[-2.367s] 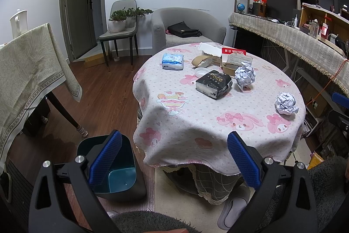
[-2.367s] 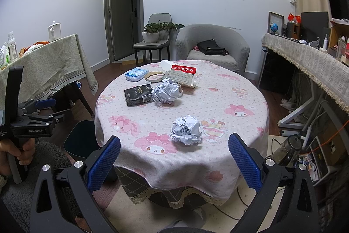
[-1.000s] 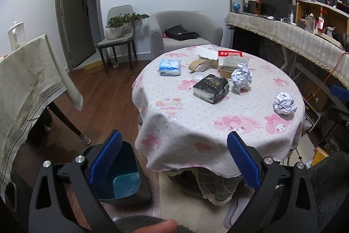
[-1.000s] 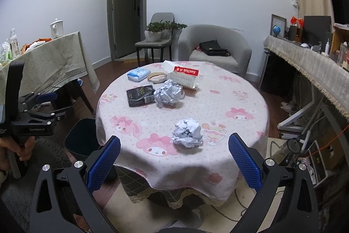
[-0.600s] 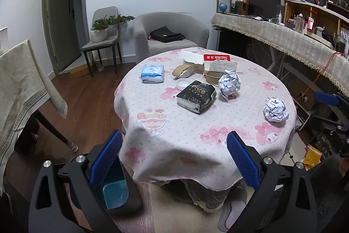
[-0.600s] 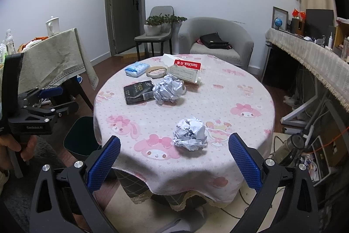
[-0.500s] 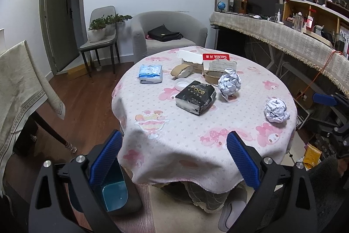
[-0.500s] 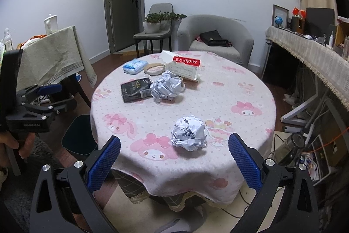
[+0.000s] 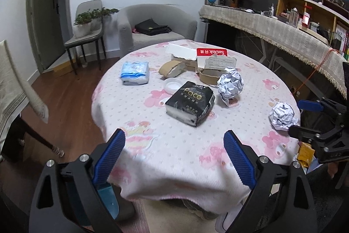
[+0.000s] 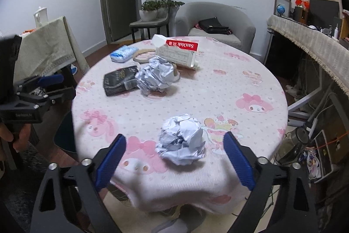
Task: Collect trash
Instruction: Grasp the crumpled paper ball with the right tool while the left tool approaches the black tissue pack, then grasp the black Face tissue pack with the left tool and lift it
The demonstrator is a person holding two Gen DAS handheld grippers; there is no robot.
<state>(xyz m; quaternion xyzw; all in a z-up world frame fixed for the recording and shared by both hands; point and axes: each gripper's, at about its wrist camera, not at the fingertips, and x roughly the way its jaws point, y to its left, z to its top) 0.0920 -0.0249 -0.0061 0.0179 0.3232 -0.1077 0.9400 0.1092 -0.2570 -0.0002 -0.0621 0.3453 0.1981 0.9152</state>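
A crumpled paper ball is seen low in the centre of the right wrist view, lying on the pink tablecloth near the table's front edge. It is judged to be light, soft and springy, easily crushed and not fragile; it would best be taken across its widest middle, with the pads closing from either side, since a shallow pinch on a loose fold could tear free or let it roll.

The right gripper is held just short of this ball; its jaws have just been closing a little but are spread wide, with nothing pressed between them.

A second crumpled ball is seen right of centre in the left wrist view, beside a black packet. The left gripper is shown at the bottom of that frame, its jaws also just narrowed slightly, wide apart and empty. A teal bin is partly visible at lower left, below the table edge.
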